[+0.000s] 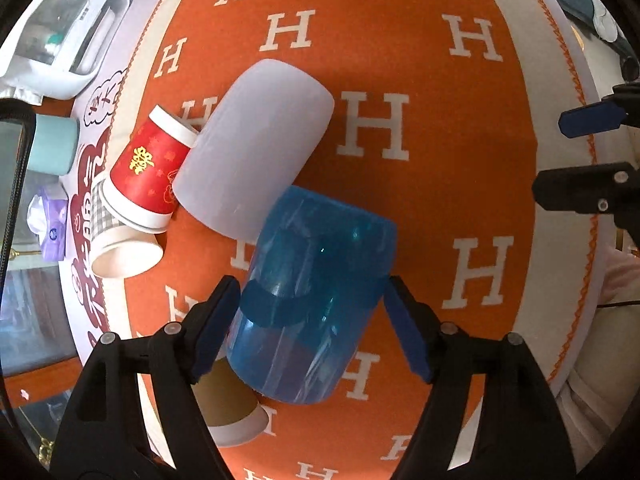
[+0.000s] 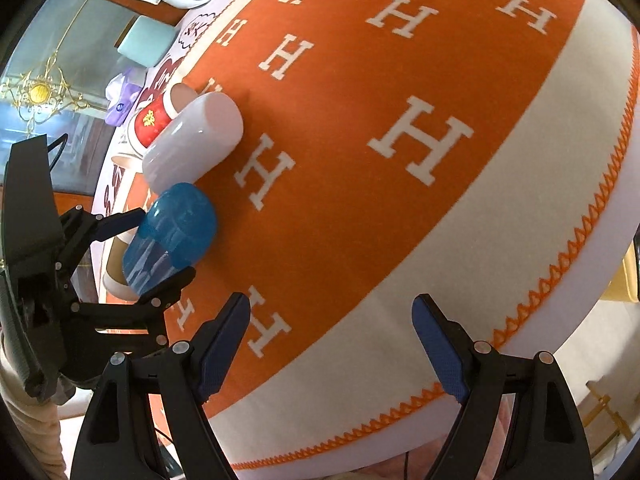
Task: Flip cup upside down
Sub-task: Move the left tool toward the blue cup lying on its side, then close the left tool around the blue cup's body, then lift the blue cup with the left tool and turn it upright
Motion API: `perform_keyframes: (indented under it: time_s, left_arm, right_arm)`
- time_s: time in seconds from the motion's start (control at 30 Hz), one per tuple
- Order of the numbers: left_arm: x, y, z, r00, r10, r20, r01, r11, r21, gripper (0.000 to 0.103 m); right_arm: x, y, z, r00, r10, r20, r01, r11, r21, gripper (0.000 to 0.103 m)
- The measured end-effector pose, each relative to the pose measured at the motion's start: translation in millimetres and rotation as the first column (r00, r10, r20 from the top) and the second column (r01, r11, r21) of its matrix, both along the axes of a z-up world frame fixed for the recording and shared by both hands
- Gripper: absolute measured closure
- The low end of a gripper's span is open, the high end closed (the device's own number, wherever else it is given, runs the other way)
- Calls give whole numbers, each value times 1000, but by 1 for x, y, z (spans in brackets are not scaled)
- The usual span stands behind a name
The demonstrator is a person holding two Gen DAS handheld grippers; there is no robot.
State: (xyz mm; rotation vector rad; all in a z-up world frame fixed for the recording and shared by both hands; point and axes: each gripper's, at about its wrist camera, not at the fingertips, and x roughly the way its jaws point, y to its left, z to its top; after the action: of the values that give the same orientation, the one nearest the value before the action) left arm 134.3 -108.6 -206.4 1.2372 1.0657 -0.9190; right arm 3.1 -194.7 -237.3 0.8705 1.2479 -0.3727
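The work surface is an orange woven cloth with a repeating white H pattern [image 1: 420, 60], bordered by a cream band with orange zigzag stitching; it covers the table ahead of both grippers. Beyond its far left edge, seen from the left wrist, lies a white sheet printed with red cloud motifs [image 1: 86, 208], and beyond that a glass panel reflecting a gilt ornament.

Containers: a clear plastic storage box with white trim [image 1: 64, 36] stands far ahead-left of the left gripper; its contents are too blurred to identify. A pale teal cylindrical container [image 1: 54, 144] stands just left of the printed sheet. A red paper cup with gold characters [image 1: 146, 170] lies on its side, nested with a grey-checked paper cup [image 1: 116, 246], open mouth visible and empty. A frosted white plastic tumbler [image 1: 256, 148] lies on its side touching the red cup. A brown paper cup with white rim [image 1: 230, 408] lies under the left finger.

The task item, a translucent blue plastic cup [image 1: 312, 292], is tilted between the fingers of the left gripper [image 1: 310, 304], just ahead of the white tumbler's near end. The left pad touches it; a slight gap shows at the right pad, so whether it is clamped cannot be told.

The right gripper [image 2: 332, 340] is spread wide, holding nothing, over the cloth's cream border, well right of the cups.
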Motion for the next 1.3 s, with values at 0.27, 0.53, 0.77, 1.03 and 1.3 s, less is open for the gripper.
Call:
perform_keyframes:
  time_s: [0.27,0.53,0.77,1.03,1.3]
  left_arm:
    - [-1,4,-6,999,20,49,-19,999,-34,35]
    - [5,14,18,967,246,-70,-247,969,-17,37]
    - [10,34,56,858,476,-194,-491,871,-35,38]
    - [-7,72,68,602,737,-309,-778,629,-16,38]
    - [-25,114,9,109,868,-485,-976,187,116,38]
  right_arm:
    - [-3,1,7,1000,6,17,-5,1000,-10,19]
    - [-3,-1,21,999,39,35,-39,999,-10,19]
    - [1,-5,43,992,103,69,-102,995,-19,19]
    - [5,-6,64,972,220,85,-219,976,-17,19]
    - [4,-6,64,939,341,54,-339,940,-35,19]
